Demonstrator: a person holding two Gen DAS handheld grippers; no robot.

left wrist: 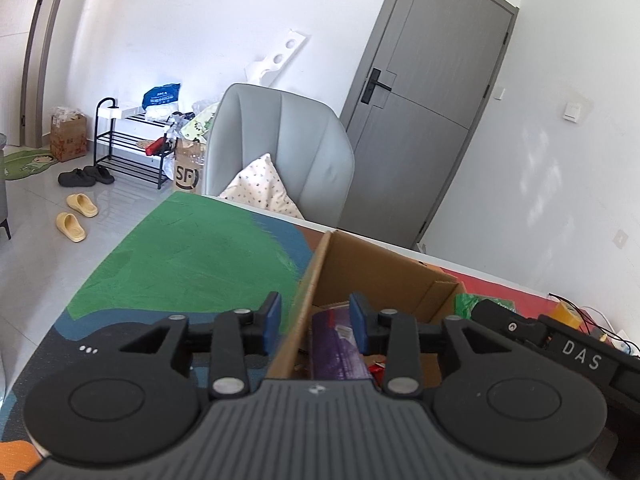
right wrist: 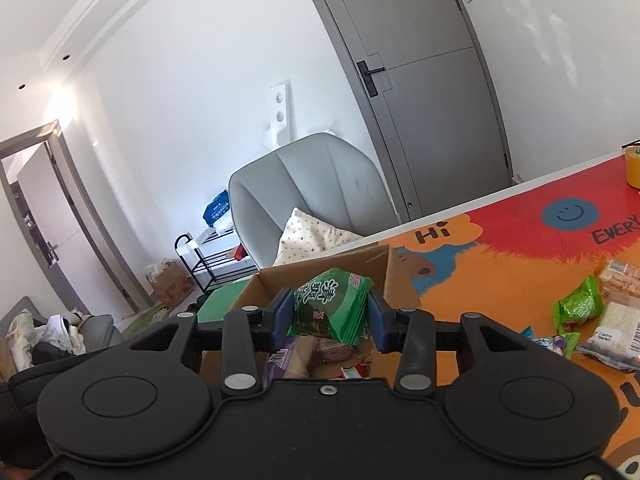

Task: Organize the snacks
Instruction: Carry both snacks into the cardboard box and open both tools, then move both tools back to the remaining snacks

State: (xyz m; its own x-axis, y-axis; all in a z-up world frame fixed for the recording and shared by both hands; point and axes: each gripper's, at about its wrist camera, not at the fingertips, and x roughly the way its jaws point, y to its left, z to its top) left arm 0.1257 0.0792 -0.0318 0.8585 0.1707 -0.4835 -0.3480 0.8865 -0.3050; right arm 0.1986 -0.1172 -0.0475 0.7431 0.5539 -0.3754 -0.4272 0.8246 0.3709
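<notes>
An open cardboard box (left wrist: 384, 264) stands on the colourful table mat (left wrist: 192, 256). My left gripper (left wrist: 316, 322) is open over the box's left wall, with nothing between its blue pads; a purple packet (left wrist: 332, 344) lies in the box below. In the right wrist view, my right gripper (right wrist: 331, 316) hovers over the same box (right wrist: 360, 260), its pads against the sides of a green snack packet (right wrist: 332, 300), which sits tilted between them. Beneath it in the box lie a purple packet (right wrist: 284, 360) and a pink one (right wrist: 332, 350).
Loose snacks lie on the mat to the right: a green packet (right wrist: 578, 306) and white packs (right wrist: 616, 320). An orange roll (right wrist: 632, 168) sits at the far right edge. A grey chair (right wrist: 320, 184) with a cushion stands behind the table, by a grey door (left wrist: 432, 100).
</notes>
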